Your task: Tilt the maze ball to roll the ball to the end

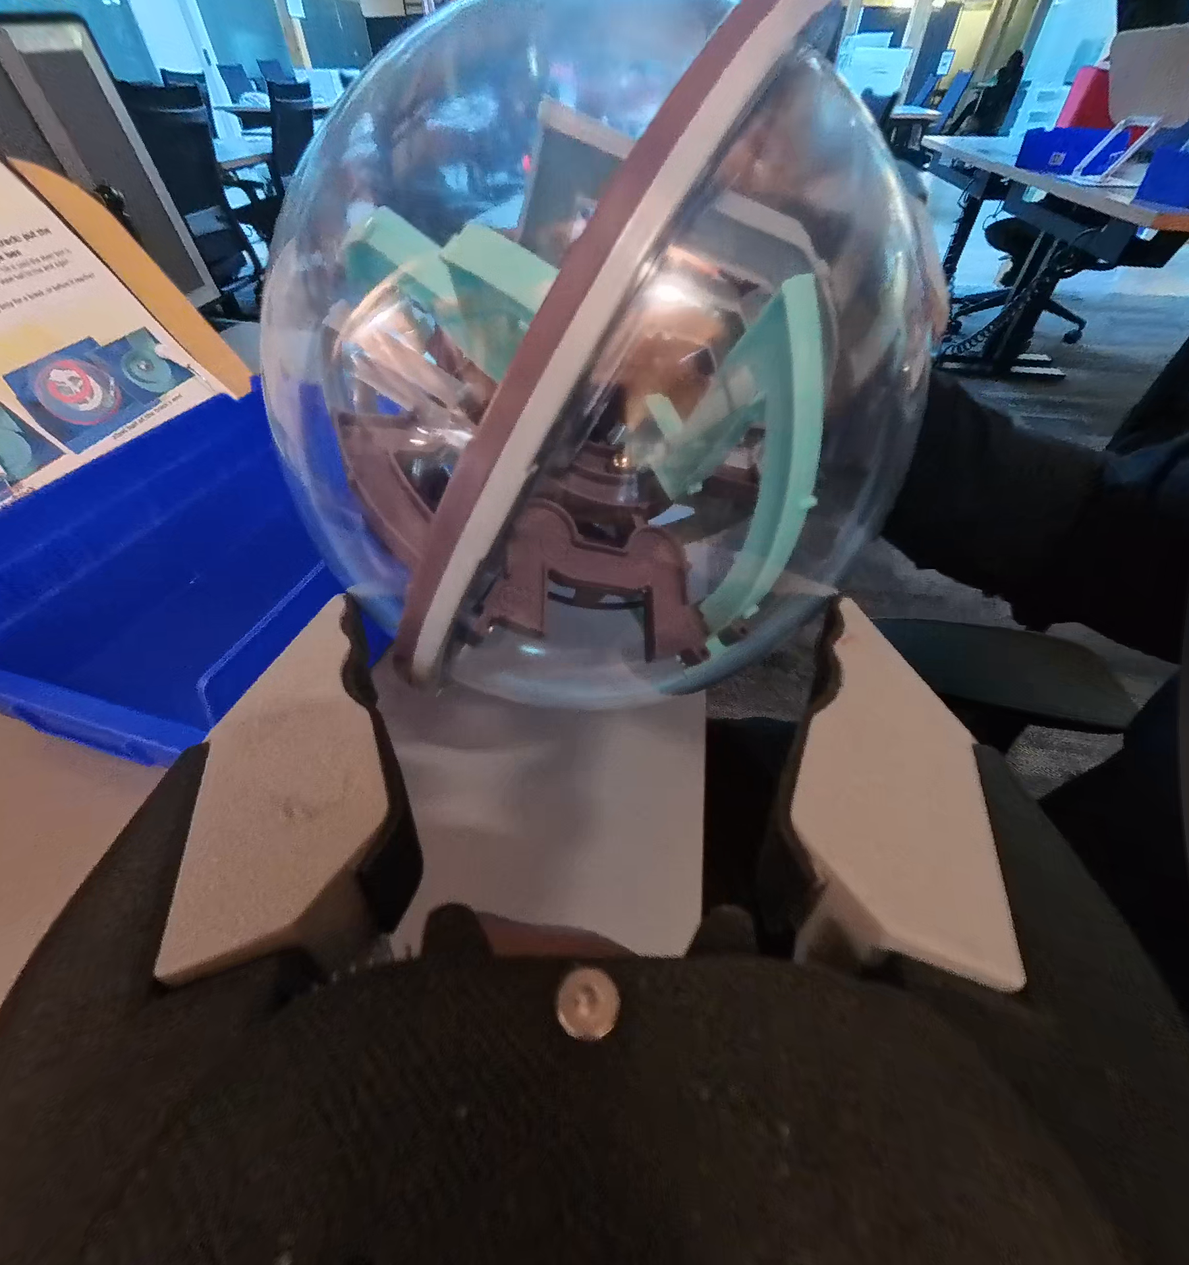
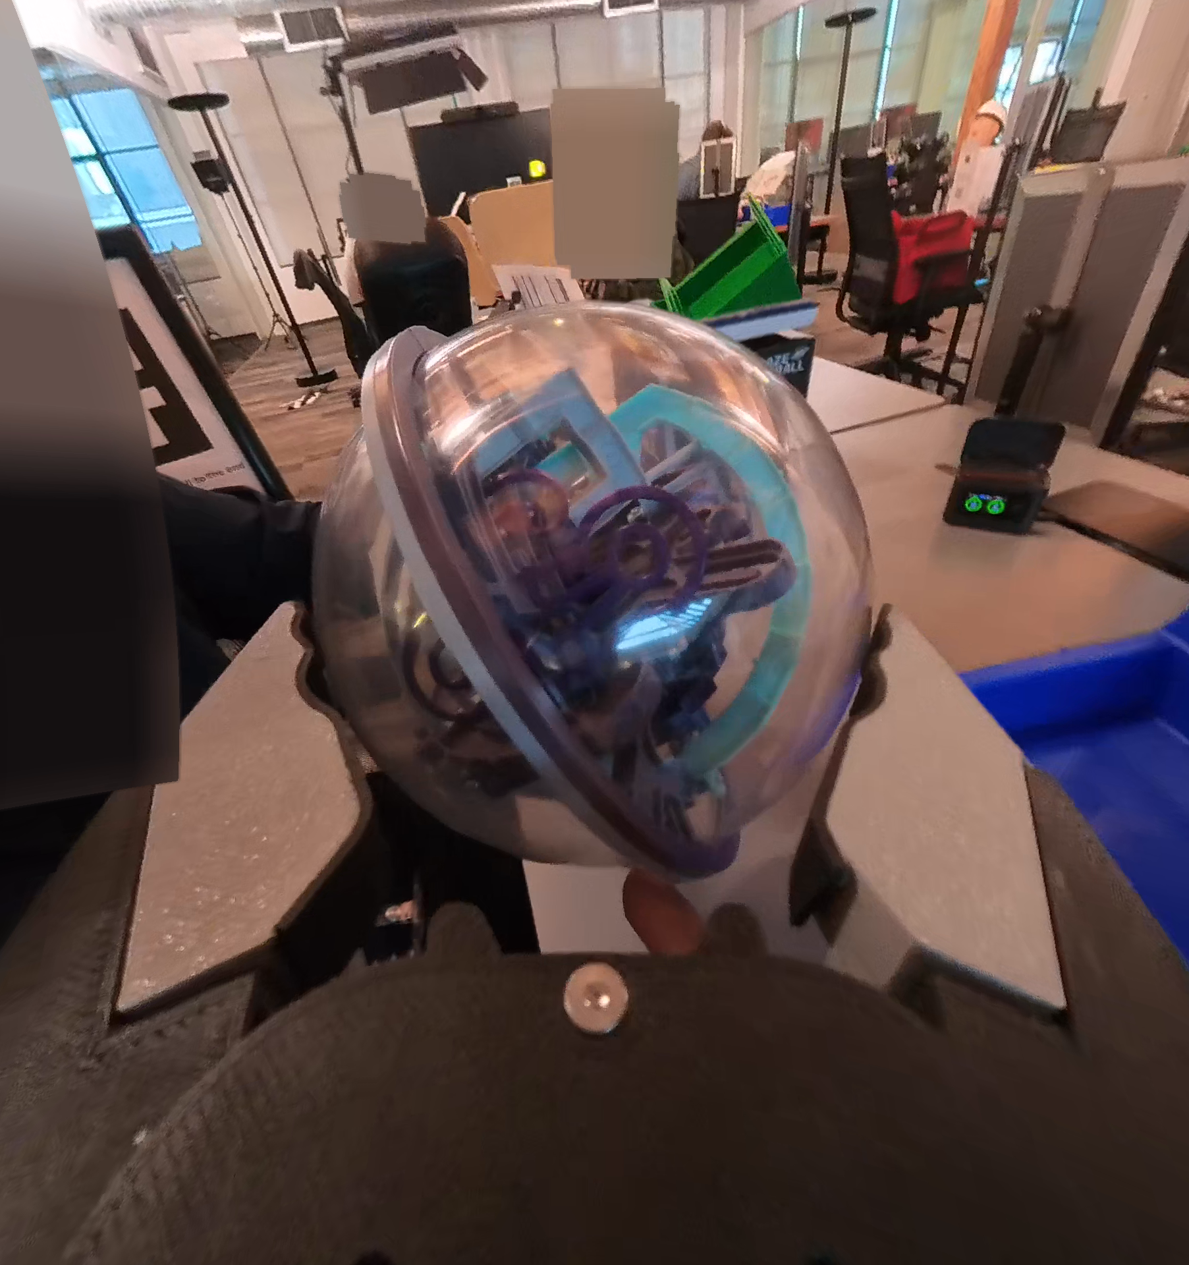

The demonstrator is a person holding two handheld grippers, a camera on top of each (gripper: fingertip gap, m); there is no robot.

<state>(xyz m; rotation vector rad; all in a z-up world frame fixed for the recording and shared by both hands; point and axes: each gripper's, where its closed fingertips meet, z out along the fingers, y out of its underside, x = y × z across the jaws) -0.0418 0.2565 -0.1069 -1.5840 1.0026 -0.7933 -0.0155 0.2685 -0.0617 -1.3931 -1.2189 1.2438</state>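
Note:
The maze ball (image 1: 578, 342) is a clear plastic sphere with a white and purple seam ring, mint-green tracks and purple-brown supports inside. It is held in the air, with the seam ring tilted diagonally. My left gripper (image 1: 591, 616) is shut on its lower part, one finger pressing on each side. In the right wrist view the maze ball (image 2: 591, 582) sits between the fingers of my right gripper (image 2: 591, 636), which is shut on its sides. A small shiny spot (image 1: 622, 462) near the centre may be the steel ball; I cannot tell for sure.
A blue bin (image 1: 99, 582) lies on the left, with a printed instruction sheet (image 1: 64, 308) propped in it; the bin also shows in the right wrist view (image 2: 1091, 719). A black device with green lights (image 2: 995, 479) stands on the grey table (image 2: 920, 582). A dark sleeve (image 1: 988, 513) is beside the ball. Chairs and people are behind.

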